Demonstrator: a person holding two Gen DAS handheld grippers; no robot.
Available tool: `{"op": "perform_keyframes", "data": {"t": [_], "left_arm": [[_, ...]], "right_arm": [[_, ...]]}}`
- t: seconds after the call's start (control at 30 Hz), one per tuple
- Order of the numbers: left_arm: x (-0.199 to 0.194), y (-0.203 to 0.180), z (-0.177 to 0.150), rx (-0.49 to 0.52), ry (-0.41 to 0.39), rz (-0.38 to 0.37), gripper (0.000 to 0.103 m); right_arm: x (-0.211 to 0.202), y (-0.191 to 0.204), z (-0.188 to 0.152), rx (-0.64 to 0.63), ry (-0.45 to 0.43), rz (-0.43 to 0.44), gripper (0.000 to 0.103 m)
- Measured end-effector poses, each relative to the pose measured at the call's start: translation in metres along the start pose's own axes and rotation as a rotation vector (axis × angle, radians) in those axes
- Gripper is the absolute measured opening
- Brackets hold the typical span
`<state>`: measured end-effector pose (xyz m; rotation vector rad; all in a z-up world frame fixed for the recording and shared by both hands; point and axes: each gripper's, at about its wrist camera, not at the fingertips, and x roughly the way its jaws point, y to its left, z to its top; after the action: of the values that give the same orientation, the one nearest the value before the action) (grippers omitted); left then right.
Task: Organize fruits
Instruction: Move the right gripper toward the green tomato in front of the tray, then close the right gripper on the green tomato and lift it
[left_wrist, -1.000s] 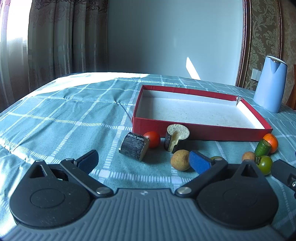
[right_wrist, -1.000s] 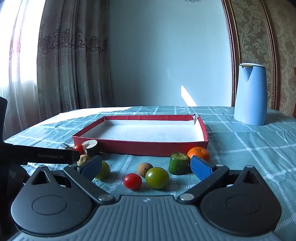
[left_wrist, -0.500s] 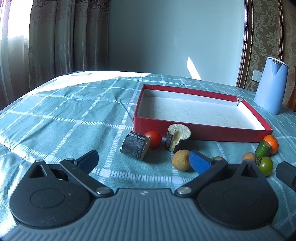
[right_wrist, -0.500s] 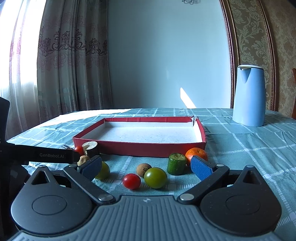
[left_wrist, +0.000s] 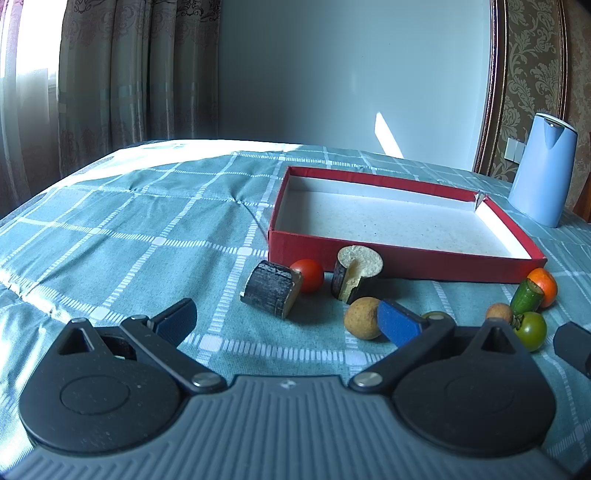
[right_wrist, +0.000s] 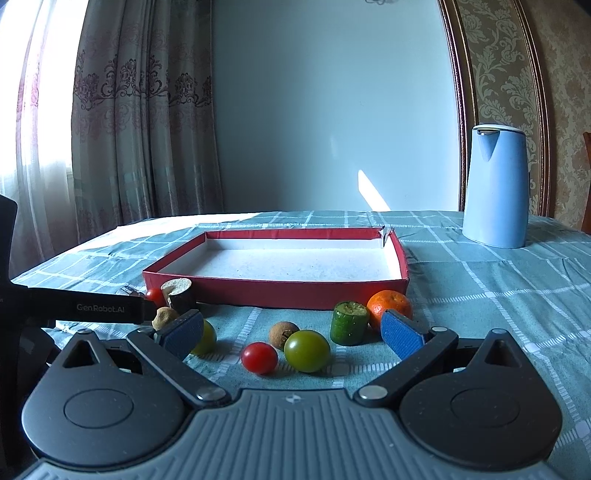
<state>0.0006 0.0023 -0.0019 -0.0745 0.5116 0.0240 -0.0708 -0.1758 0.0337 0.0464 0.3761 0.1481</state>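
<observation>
A shallow red box (left_wrist: 406, 258) (right_wrist: 280, 291) with a white floor lies on the checked cloth, nothing in it. In front of it sit loose pieces: a dark cut chunk (left_wrist: 271, 293), a red tomato (left_wrist: 308, 275), a pale-topped chunk (left_wrist: 356, 271), a tan round fruit (left_wrist: 362, 317). In the right wrist view lie a red tomato (right_wrist: 259, 357), a green tomato (right_wrist: 306, 350), a brown fruit (right_wrist: 282, 333), a cucumber piece (right_wrist: 349, 322) and an orange (right_wrist: 389, 304). My left gripper (left_wrist: 286, 321) is open above the cloth. My right gripper (right_wrist: 291, 334) is open, framing the tomatoes.
A light blue kettle (right_wrist: 495, 188) (left_wrist: 543, 173) stands at the back right. Curtains hang behind the table on the left. The left tool's black body (right_wrist: 74, 306) reaches in from the left edge of the right wrist view. Bare cloth (left_wrist: 129, 229) spreads to the left of the box.
Both grippers have drifted slightly; the fruits sit a little lower in the right wrist view. Both stay open and no fruit has moved.
</observation>
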Motion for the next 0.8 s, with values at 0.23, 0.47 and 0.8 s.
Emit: {"op": "perform_keyframes", "data": {"t": [0.23,0.47,0.8], "left_arm": [[0.001,-0.001,0.0,0.013,0.018,0.004,0.103],[0.0,-0.001,0.0,0.016,0.01,0.001,0.103],[0.001,0.0,0.001,0.008,0.011,0.006,0.103]], "right_arm": [[0.002,-0.005,0.0,0.035,0.017,0.0,0.103],[0.007,-0.009,-0.001,0.054,0.075,0.017,0.103],[0.021,-0.002,0.001,-0.012,0.158,0.055,0.071]]}}
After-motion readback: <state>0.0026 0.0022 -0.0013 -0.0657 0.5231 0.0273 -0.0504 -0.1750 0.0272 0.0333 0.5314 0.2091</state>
